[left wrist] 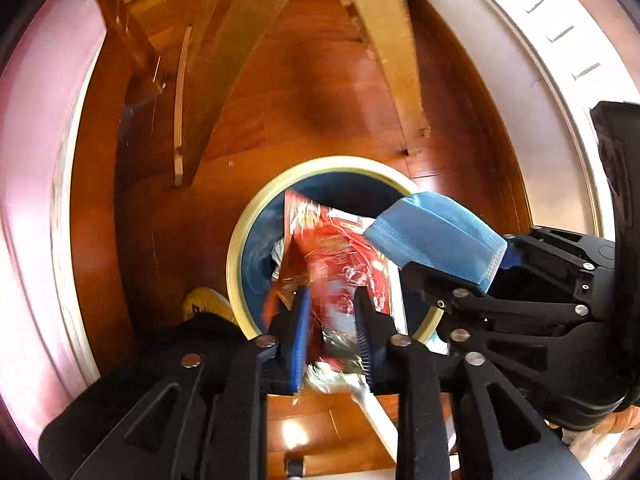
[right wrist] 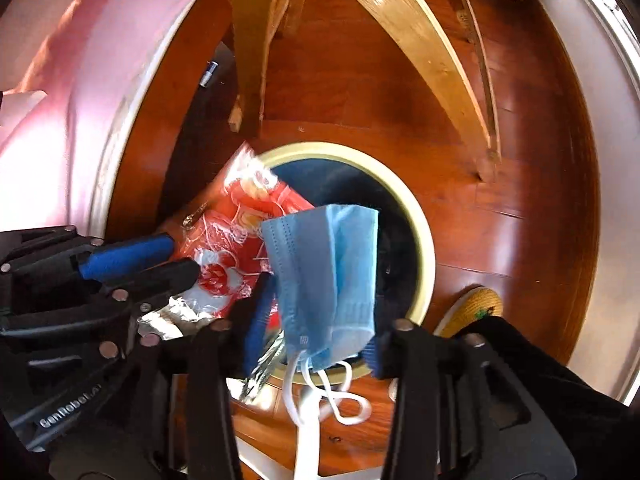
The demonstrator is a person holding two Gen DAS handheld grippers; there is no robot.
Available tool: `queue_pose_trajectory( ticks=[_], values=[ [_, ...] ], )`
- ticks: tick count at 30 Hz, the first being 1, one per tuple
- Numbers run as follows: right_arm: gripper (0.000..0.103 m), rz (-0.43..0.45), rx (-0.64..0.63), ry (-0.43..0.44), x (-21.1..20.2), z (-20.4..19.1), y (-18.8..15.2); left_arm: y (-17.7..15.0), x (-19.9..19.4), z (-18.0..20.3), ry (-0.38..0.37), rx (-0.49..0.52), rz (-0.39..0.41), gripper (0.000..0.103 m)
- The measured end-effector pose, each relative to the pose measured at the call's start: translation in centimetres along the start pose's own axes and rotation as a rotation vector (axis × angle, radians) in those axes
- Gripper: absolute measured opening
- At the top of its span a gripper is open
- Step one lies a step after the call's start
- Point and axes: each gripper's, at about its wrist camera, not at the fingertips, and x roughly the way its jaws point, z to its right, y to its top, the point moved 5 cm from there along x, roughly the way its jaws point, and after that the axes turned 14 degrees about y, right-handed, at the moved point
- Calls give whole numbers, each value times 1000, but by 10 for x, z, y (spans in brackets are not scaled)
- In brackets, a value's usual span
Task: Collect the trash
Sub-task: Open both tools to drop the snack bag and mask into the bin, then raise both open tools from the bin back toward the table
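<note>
A round bin (left wrist: 240, 240) with a pale yellow rim and dark blue inside stands on the wooden floor; it also shows in the right wrist view (right wrist: 424, 240). My left gripper (left wrist: 332, 312) is above the bin with its jaws apart, and a red foil snack wrapper (left wrist: 340, 248) lies loosely between them, hanging over the bin mouth. The wrapper also shows in the right wrist view (right wrist: 232, 240). My right gripper (right wrist: 316, 320) is open above the bin, and a blue face mask (right wrist: 324, 264) hangs between its fingers, white ear loops dangling. The mask shows in the left wrist view (left wrist: 432, 236).
Light wooden chair legs (left wrist: 392, 40) stand on the floor behind the bin. A pink bed or sofa edge (right wrist: 80, 100) is at the left. A white wall and baseboard (left wrist: 552, 80) run at the right. A yellow slipper (right wrist: 480, 304) lies beside the bin.
</note>
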Motion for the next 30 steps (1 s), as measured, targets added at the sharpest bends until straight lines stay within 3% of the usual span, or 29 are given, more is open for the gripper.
queue_pose_trajectory(
  ticks=[1,3,8,12,20,30],
  values=[
    [43,3,7,2,0,2,0,1,2,-4,8,-15,-6,39],
    [45,16,15,7,-3,6,1,2,3,-12,17,-48,-12,63],
    [55,30,20,54,-10,13,2,1,3,-26,-12,-85,1,85],
    [61,30,-3,63,-15,13,2,-3,1,-29,-14,-71,11,86],
    [62,23,-18,67,-18,6,-3,-4,0,-22,-10,-42,30,86],
    [62,17,13,119,-34,-6,-13,-13,-23,-22,-56,-44,44,86]
  ],
)
